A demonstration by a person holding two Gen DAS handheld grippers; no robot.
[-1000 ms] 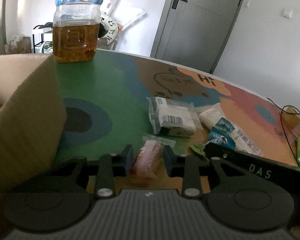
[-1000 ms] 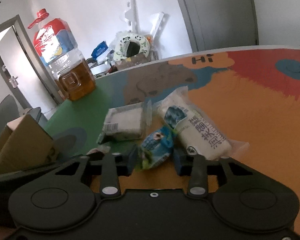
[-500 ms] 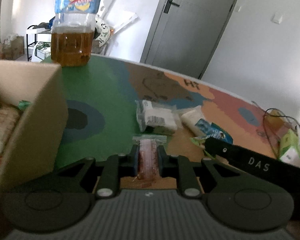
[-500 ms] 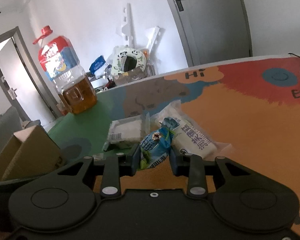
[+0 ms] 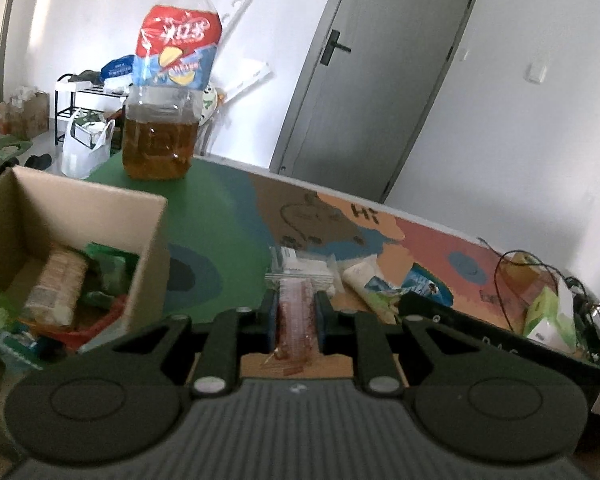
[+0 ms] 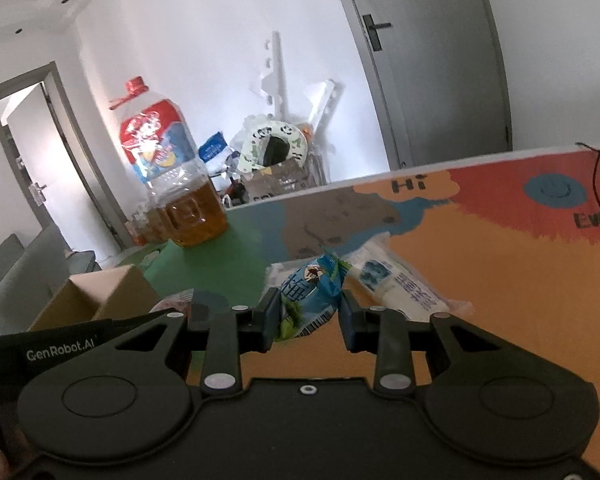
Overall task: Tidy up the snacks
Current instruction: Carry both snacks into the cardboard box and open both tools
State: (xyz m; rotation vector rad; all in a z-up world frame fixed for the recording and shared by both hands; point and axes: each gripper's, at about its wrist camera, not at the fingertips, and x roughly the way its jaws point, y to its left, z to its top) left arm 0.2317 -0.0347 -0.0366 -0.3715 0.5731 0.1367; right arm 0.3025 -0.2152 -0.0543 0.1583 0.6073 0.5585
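Observation:
My left gripper [image 5: 296,314] is shut on a clear-wrapped reddish-brown snack bar [image 5: 297,320], held above the table, right of the open cardboard box [image 5: 80,216], which holds several snack packs. My right gripper [image 6: 309,312] is shut on a blue and green snack packet [image 6: 310,298], lifted above the table. The box also shows in the right wrist view [image 6: 96,296] at lower left. A white long packet [image 6: 396,284] and a clear-wrapped white packet [image 5: 304,270] lie on the table beyond the grippers.
A large oil bottle [image 5: 164,108] stands at the table's far left edge. Cables and a green and white carton [image 5: 548,316] sit at the right end of the colourful table mat [image 6: 500,264]. A grey door [image 5: 376,80] is behind.
Both grippers have closed on their snacks and lifted them off the table. The left gripper has risen, so the inside of the box now shows.

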